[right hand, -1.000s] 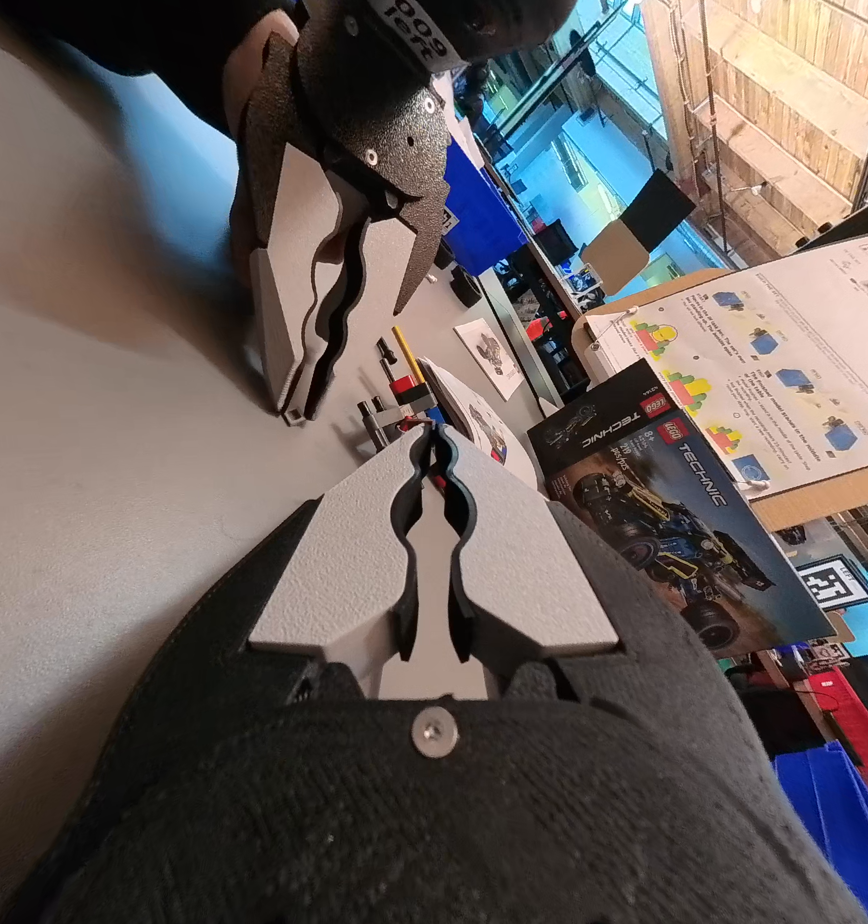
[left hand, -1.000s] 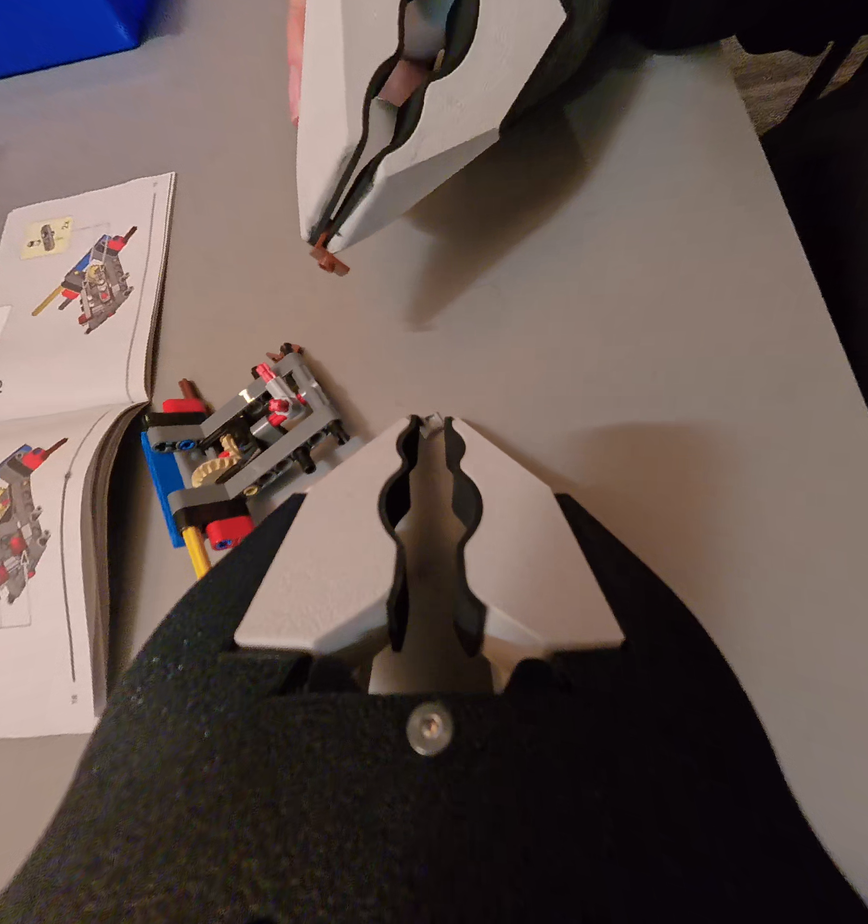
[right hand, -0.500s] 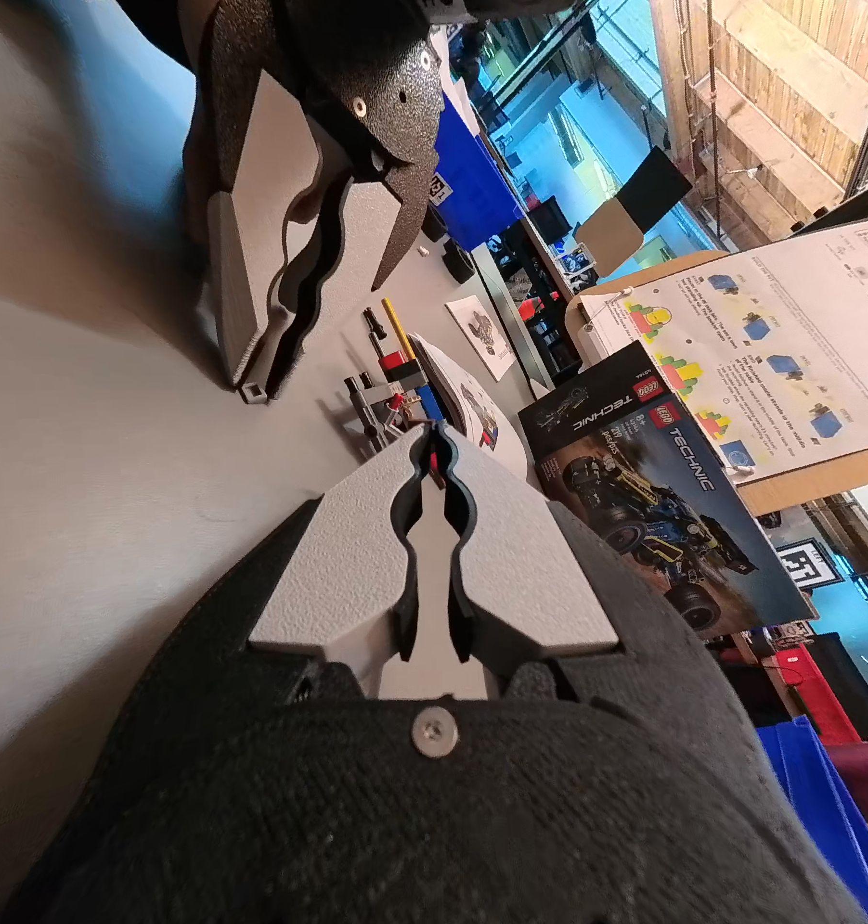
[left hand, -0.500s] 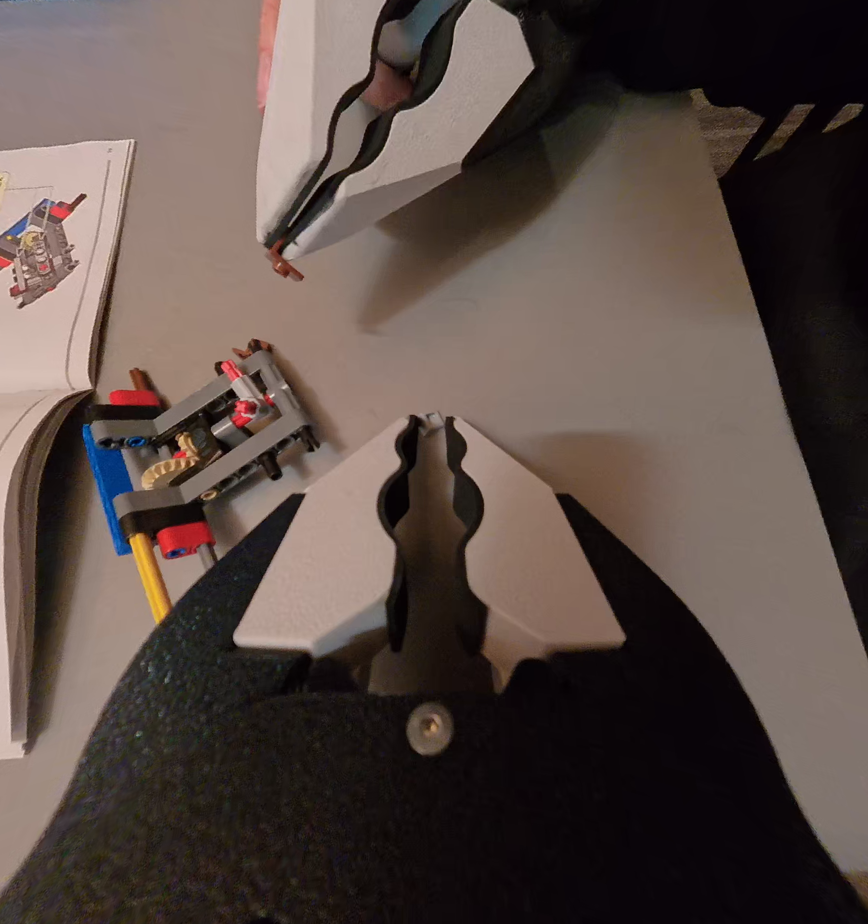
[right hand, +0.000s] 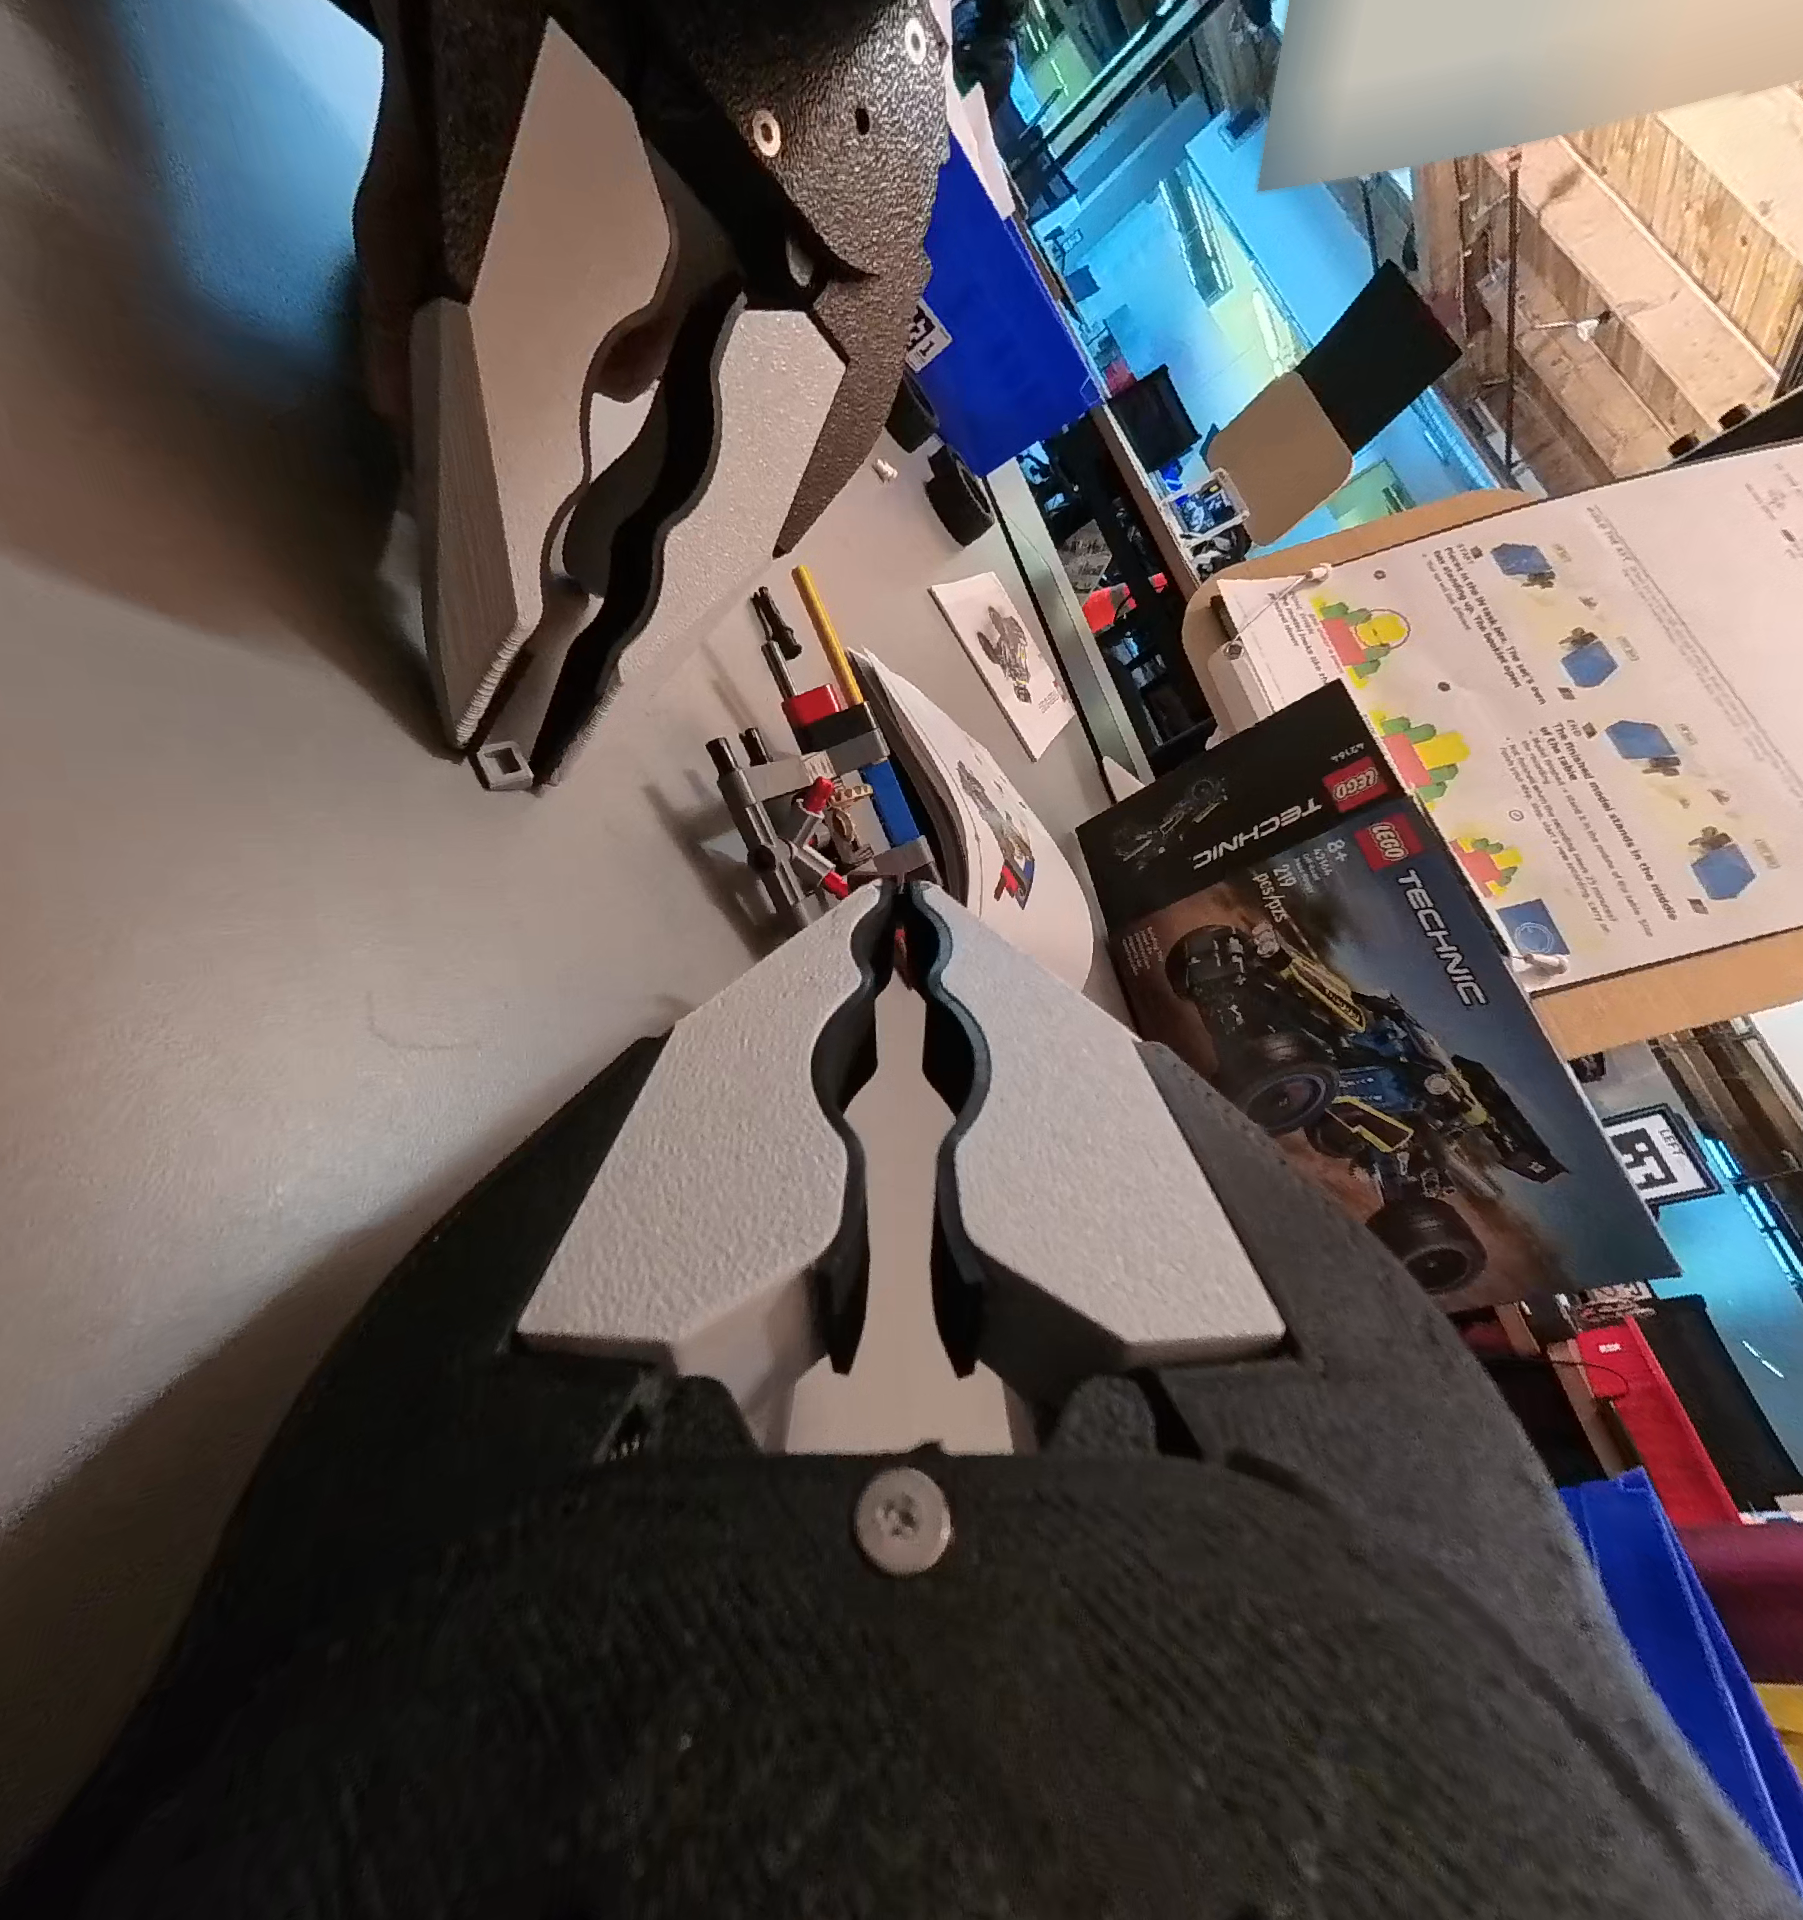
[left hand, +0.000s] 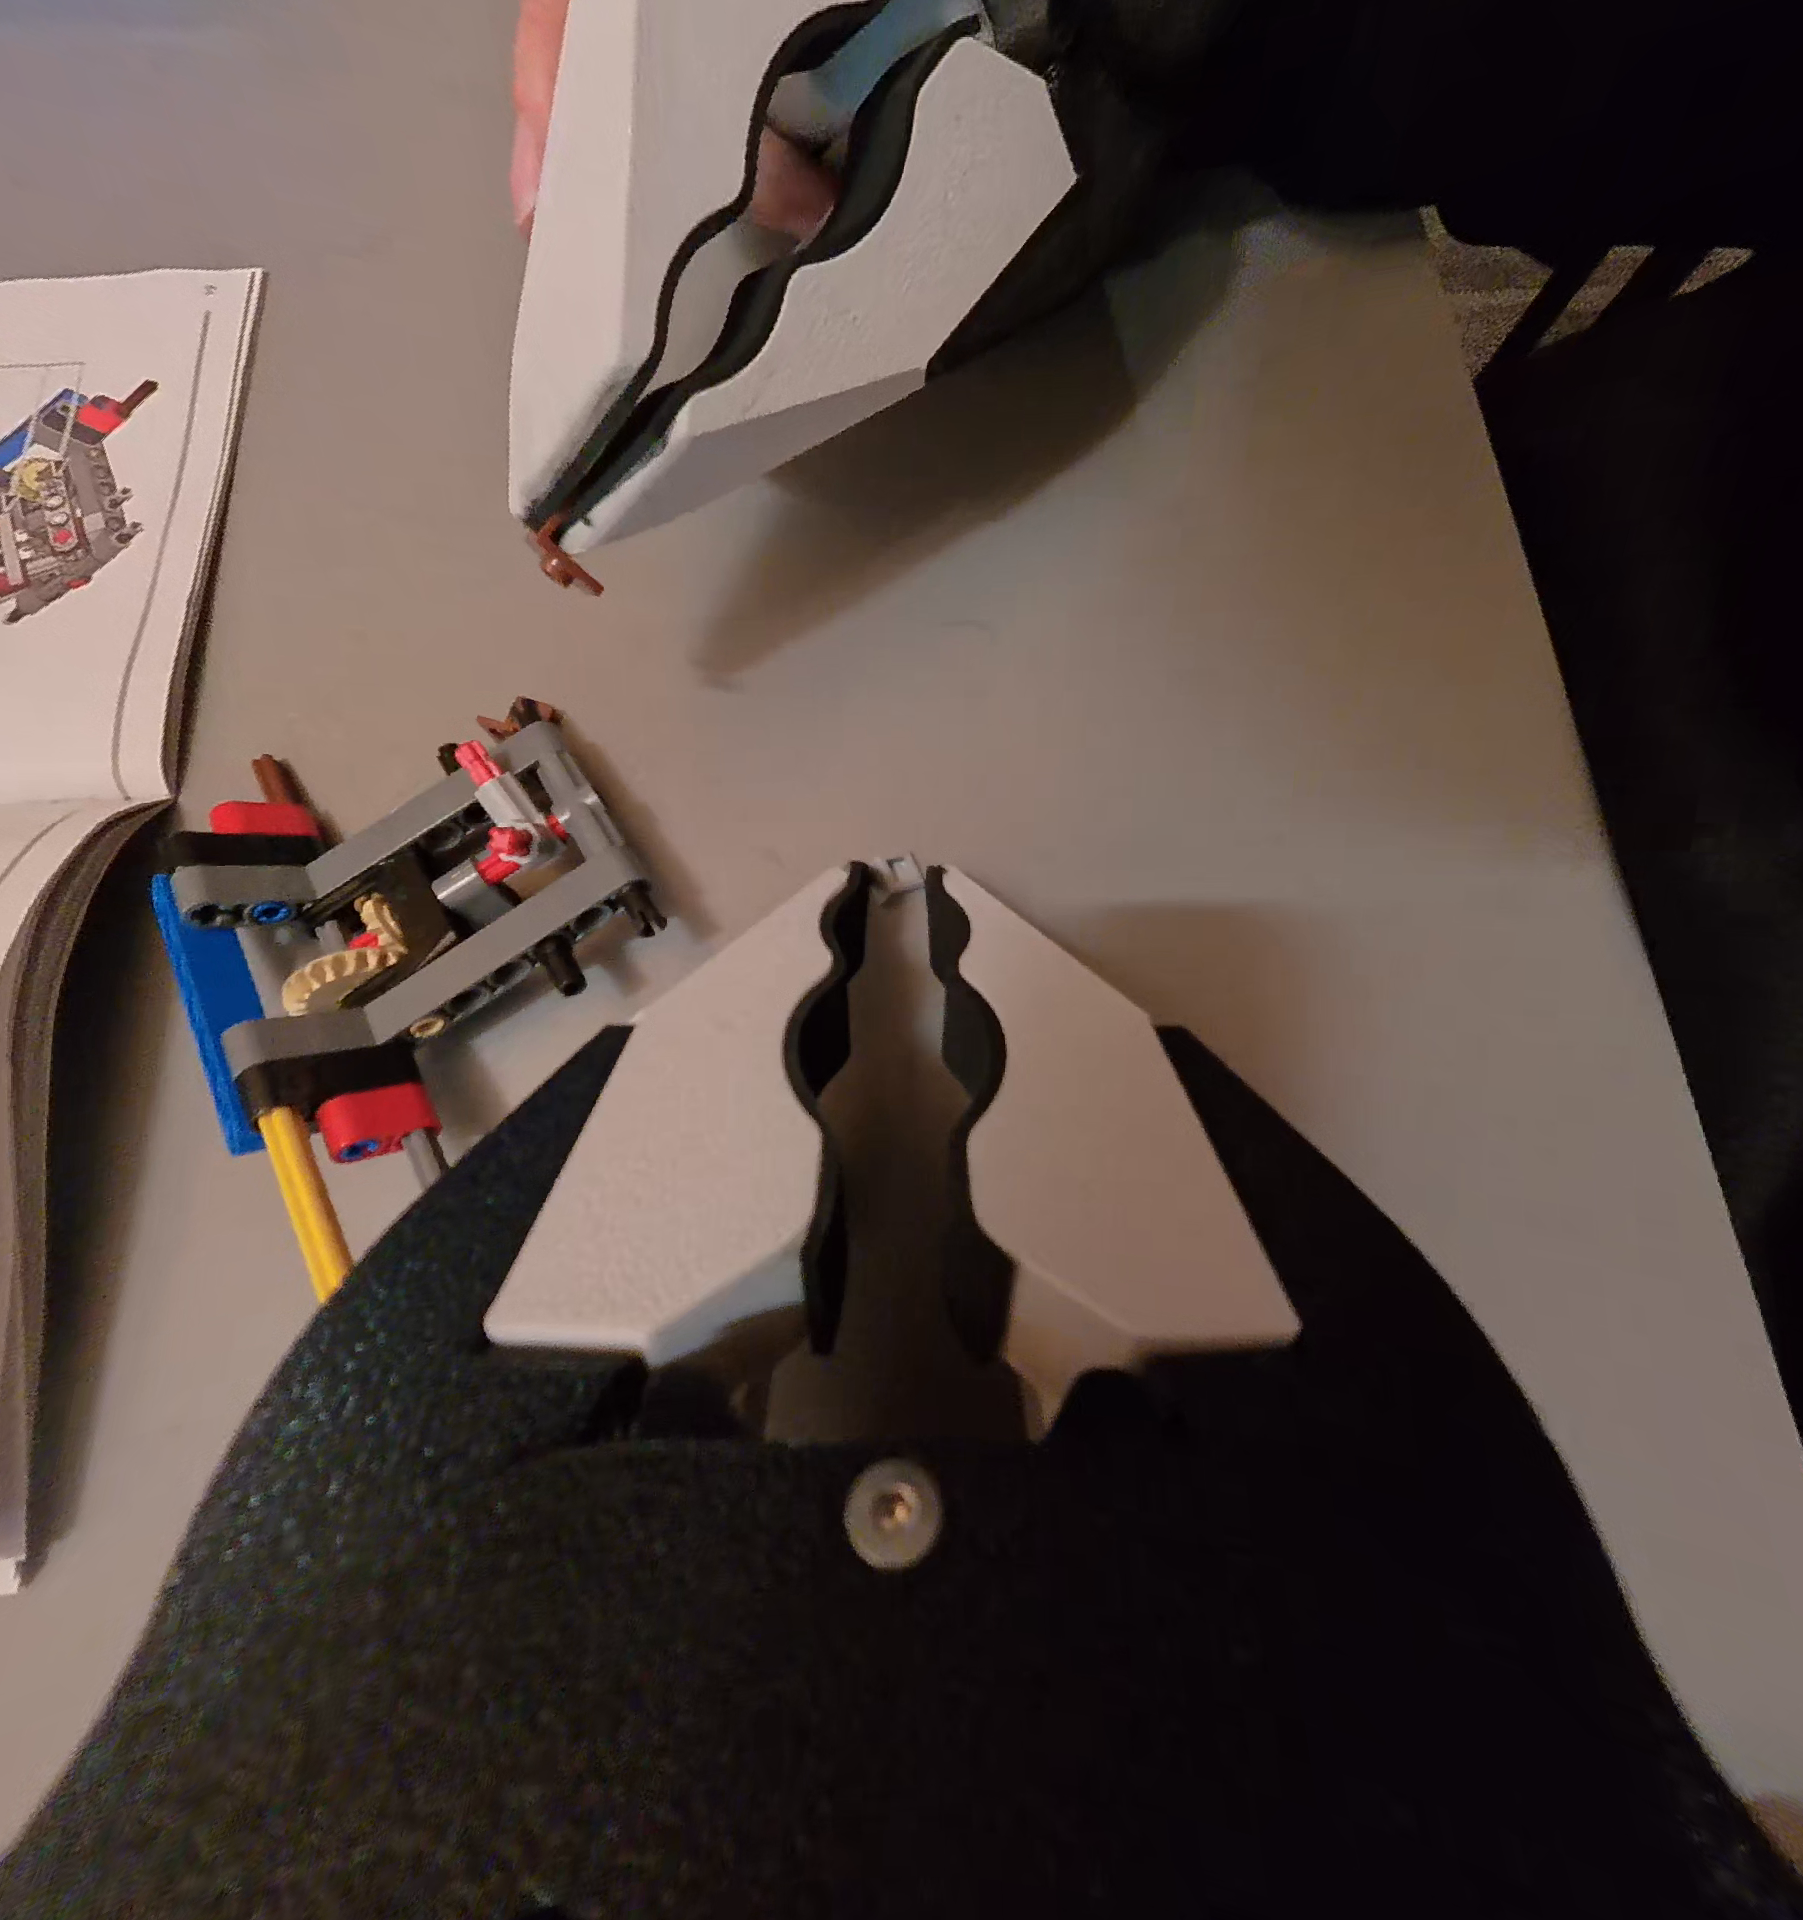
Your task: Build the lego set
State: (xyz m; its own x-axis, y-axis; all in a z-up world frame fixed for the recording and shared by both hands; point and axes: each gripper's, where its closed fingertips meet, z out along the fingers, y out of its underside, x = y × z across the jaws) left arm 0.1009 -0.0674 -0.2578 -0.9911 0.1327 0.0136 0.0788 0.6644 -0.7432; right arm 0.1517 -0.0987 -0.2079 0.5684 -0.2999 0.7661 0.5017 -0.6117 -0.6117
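1. The left gripper [left hand: 892,883] is clenched on a small grey piece [left hand: 899,876], pinched at the very fingertips just above the grey table [left hand: 1240,790]. In the right wrist view this same gripper [right hand: 523,764] shows the square grey piece [right hand: 504,769] at its tip, close to the table.
2. The half-built model [left hand: 409,935], with its grey frame, tan gear, blue plate and yellow rod, lies on the table just left of the left gripper, beside the open instruction booklet [left hand: 66,582].
3. The right gripper [right hand: 899,896] is clamped on a small brown piece [left hand: 562,561], held above the table beyond the model.
4. Compared with half a second ago, both grippers grasp the same pieces and the scene has barely shifted.
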